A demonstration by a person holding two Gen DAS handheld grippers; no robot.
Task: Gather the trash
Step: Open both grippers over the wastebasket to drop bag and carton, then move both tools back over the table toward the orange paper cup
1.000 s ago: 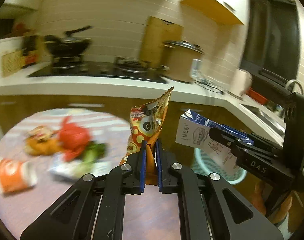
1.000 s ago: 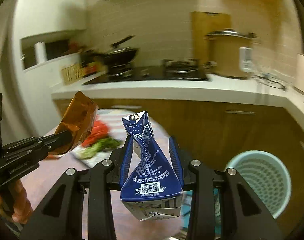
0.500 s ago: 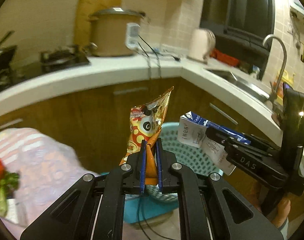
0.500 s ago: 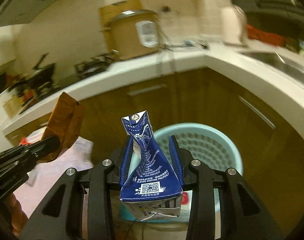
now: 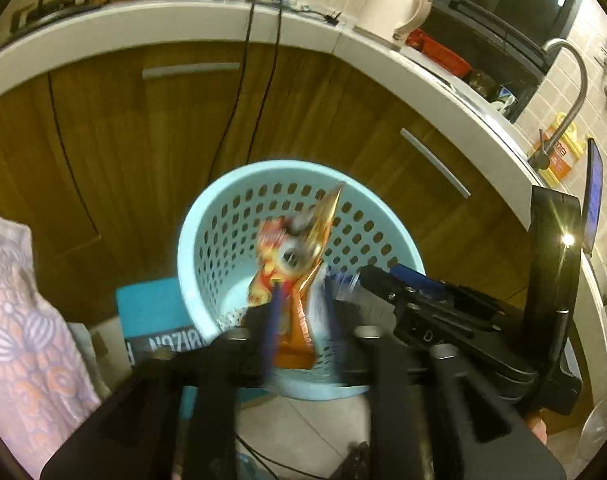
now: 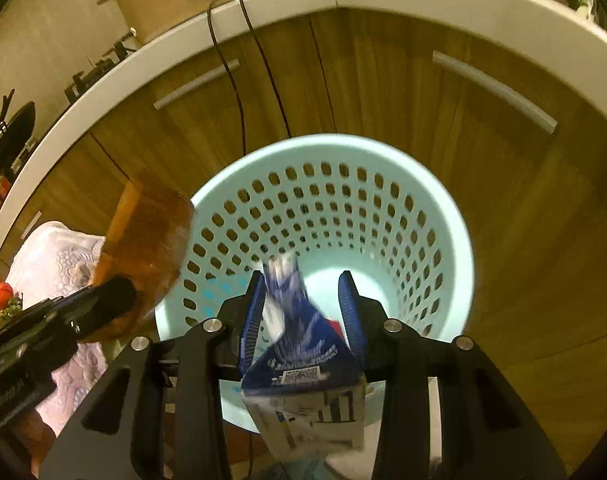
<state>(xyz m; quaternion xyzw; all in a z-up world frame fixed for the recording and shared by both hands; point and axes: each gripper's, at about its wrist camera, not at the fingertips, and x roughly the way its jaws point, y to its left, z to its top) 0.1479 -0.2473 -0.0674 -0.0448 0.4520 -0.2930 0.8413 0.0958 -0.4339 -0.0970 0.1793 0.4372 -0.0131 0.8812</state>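
A pale blue perforated waste basket stands on the floor below both grippers. My left gripper has its jaws parted, and the orange snack bag sits blurred between them over the basket mouth. My right gripper is open too, and the blue-and-white milk carton hangs loose and blurred between its blue pads. The right gripper shows at the right of the left wrist view. The left gripper and bag show at the left of the right wrist view.
Brown cabinet doors and a white counter edge curve behind the basket. Black cables hang down the doors. A patterned tablecloth is at the left. A teal box lies on the floor beside the basket.
Both grippers swung from the table to above the basket and tilted down. Both jaws have opened, and the snack bag and milk carton are slipping loose.
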